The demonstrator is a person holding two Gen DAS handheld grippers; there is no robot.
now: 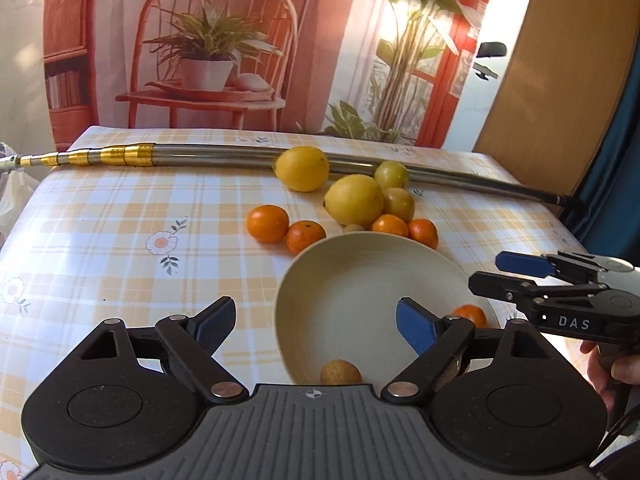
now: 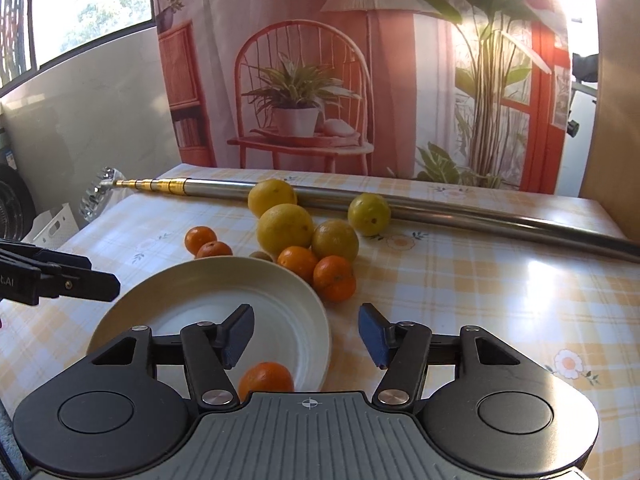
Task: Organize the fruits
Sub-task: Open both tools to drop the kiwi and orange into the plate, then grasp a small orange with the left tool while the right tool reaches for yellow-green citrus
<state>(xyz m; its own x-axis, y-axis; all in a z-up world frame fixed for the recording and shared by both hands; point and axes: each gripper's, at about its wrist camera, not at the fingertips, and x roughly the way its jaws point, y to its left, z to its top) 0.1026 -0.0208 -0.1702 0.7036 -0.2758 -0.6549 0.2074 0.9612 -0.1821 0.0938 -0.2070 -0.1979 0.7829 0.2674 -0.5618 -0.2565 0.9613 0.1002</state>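
Both the left gripper (image 1: 314,330) and right gripper (image 2: 306,338) gape wide, holding nothing. Below their fingers sits the bowl (image 1: 360,276), a mandarin (image 2: 266,378) inside; loose fruit lies beyond

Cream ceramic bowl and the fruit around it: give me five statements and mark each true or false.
1. The cream ceramic bowl holds a small orange mandarin. True.
2. The bowl also holds a small brown round fruit. True.
3. The two large yellow lemons lie in the bowl. False: they lie on the checked tablecloth, beyond the bowl.
4. The right hand-held gripper is shut on a mandarin. False: its jaws stand open, holding nothing.
5. The long steel telescopic pole lies across the far side of the table. True.
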